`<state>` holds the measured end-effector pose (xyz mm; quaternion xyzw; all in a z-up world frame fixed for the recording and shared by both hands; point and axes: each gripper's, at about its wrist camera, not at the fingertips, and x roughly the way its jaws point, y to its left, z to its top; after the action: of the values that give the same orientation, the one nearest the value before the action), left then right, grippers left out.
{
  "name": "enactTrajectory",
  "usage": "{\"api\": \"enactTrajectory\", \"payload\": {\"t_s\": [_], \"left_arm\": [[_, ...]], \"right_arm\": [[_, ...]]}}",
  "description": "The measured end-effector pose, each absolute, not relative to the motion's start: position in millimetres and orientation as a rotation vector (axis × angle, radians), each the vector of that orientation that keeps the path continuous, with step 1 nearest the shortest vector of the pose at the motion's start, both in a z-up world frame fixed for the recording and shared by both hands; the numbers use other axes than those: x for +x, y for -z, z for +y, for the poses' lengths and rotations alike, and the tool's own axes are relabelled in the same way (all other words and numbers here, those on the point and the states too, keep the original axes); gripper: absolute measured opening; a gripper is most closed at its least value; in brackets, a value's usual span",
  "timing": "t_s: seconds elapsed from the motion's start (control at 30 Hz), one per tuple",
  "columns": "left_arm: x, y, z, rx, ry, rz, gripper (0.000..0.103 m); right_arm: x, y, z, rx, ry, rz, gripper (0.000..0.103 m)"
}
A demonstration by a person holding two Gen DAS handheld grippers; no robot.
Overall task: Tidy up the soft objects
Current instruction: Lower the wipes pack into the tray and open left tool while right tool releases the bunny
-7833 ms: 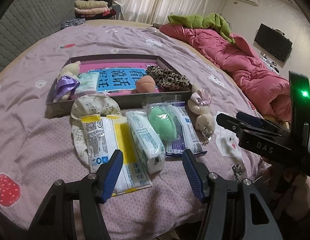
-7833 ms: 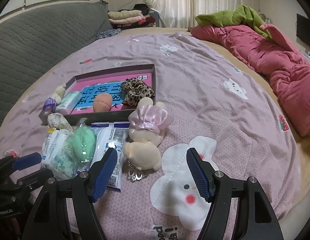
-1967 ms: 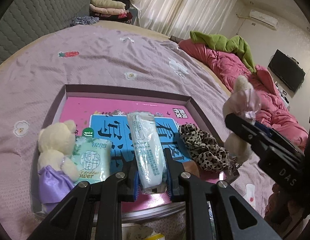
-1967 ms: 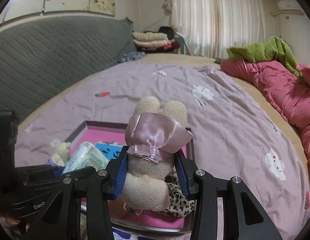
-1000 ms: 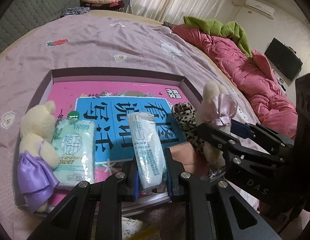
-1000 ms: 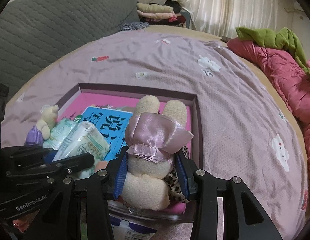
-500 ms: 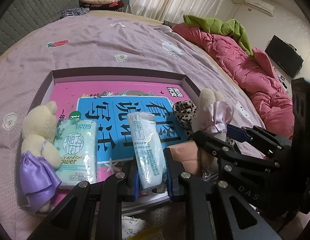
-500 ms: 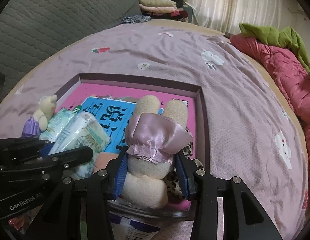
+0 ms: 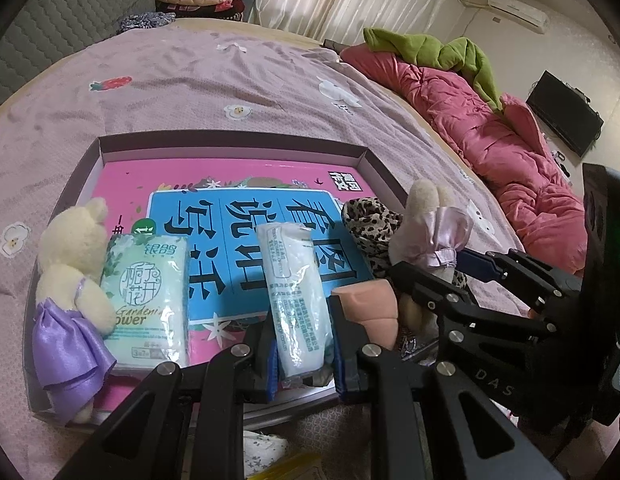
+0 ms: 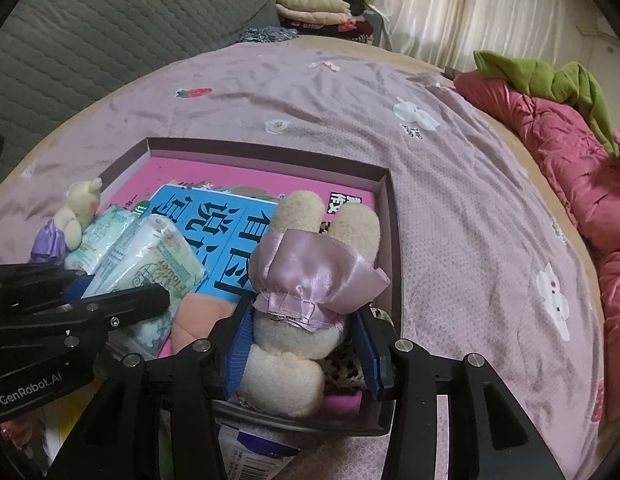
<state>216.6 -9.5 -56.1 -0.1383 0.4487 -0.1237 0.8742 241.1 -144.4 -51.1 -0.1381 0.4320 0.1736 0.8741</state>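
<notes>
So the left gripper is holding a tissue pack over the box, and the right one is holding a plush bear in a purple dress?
Not quite: the dress is pink. The right wrist view shows the right gripper shut on the plush bear in pink satin. The purple-dressed bear lies in the box.

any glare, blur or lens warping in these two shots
Left wrist view: strong fisheye bending with dark corner vignette, the box rim bows; mild sheen on the tissue pack wrapper, text still sharp. Right wrist view: same warping, flat soft daylight from the curtains, the plush bunny in focus, no hard shadows.
</notes>
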Motion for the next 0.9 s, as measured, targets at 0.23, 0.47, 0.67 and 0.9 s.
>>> {"api": "enactTrajectory", "payload": {"t_s": [0.23, 0.47, 0.67, 0.9], "left_arm": [[218.6, 56.5, -9.2, -0.293, 0.269, 0.939, 0.021], [220.1, 59.0, -7.7, -0.314, 0.286, 0.946, 0.021], [218.2, 59.0, -10.3, -0.28, 0.246, 0.95, 0.023], [215.8, 57.4, -5.8, -0.264, 0.221, 0.945, 0.031]], "right_arm": [[236.2, 45.4, -149.3, -0.283, -0.379, 0.88, 0.058], [230.3, 40.3, -147.8, -0.303, -0.381, 0.85, 0.067], [228.8, 35.4, -147.9, -0.308, -0.371, 0.817, 0.068], [226.9, 30.5, -145.1, -0.313, -0.378, 0.796, 0.071]]}}
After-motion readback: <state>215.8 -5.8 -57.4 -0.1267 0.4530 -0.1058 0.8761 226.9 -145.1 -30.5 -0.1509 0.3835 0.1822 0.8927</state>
